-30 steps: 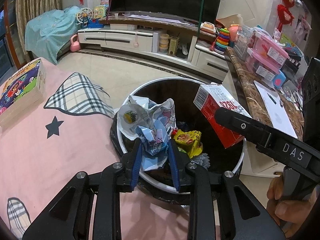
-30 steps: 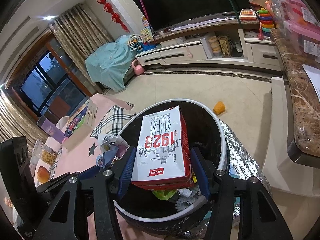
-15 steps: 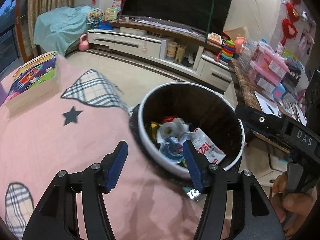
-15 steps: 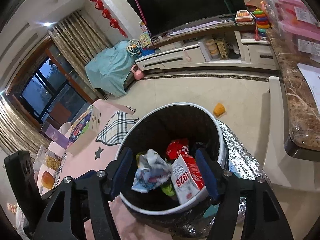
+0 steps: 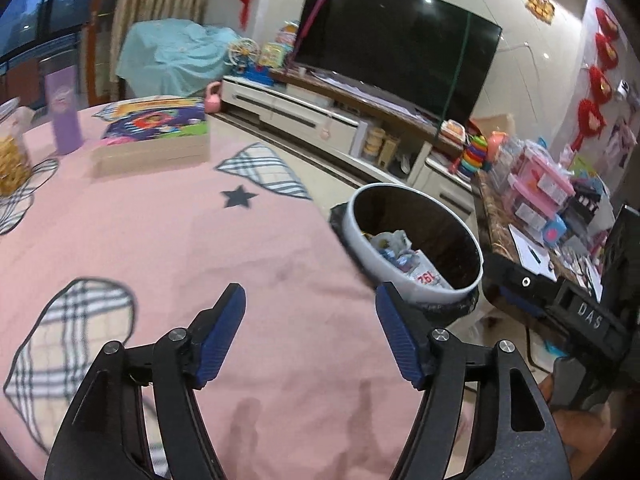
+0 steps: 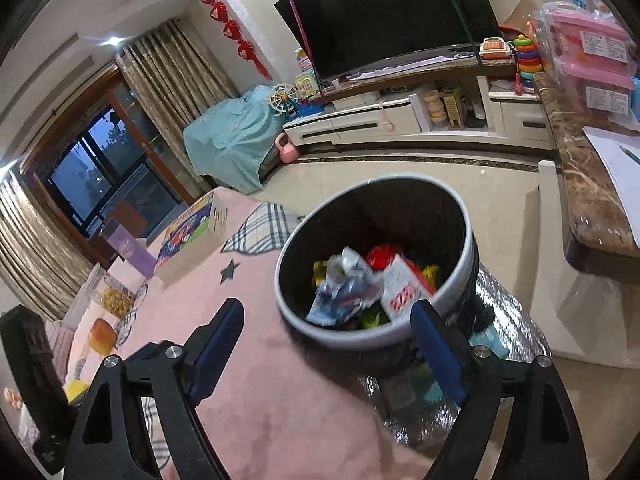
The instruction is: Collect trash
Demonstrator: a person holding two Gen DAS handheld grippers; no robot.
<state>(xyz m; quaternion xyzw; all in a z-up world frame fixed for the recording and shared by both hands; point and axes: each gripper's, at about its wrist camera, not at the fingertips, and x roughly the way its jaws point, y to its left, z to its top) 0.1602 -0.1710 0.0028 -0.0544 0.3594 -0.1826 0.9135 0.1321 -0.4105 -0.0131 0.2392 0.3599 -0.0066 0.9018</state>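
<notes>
A round trash bin (image 6: 460, 288) with a white rim stands beside the pink table; in the left wrist view the bin (image 5: 404, 286) is at the right. Inside lie a crumpled wrapper (image 6: 344, 288) and a red-and-white milk carton (image 6: 404, 292), with other bits of litter. The same wrapper (image 5: 390, 242) and carton (image 5: 424, 276) show from the left side. My left gripper (image 5: 310, 306) hovers over the tablecloth, jaws still opening, nothing between them. My right gripper (image 6: 326, 312) is over the bin's near edge, jaws opening and empty.
The pink tablecloth (image 5: 160, 248) carries a boxed game (image 5: 154, 136), a purple bottle (image 5: 66, 112) and a snack jar (image 6: 116, 300). A marble counter (image 6: 584, 184) with pink boxes stands right of the bin. Silver foil matting (image 6: 504, 312) lies under the bin.
Both grippers let go: the wrapper and the milk carton dropped into the bin. Both jaws widened, and both grippers drew back from the bin, the left one swinging over the table.
</notes>
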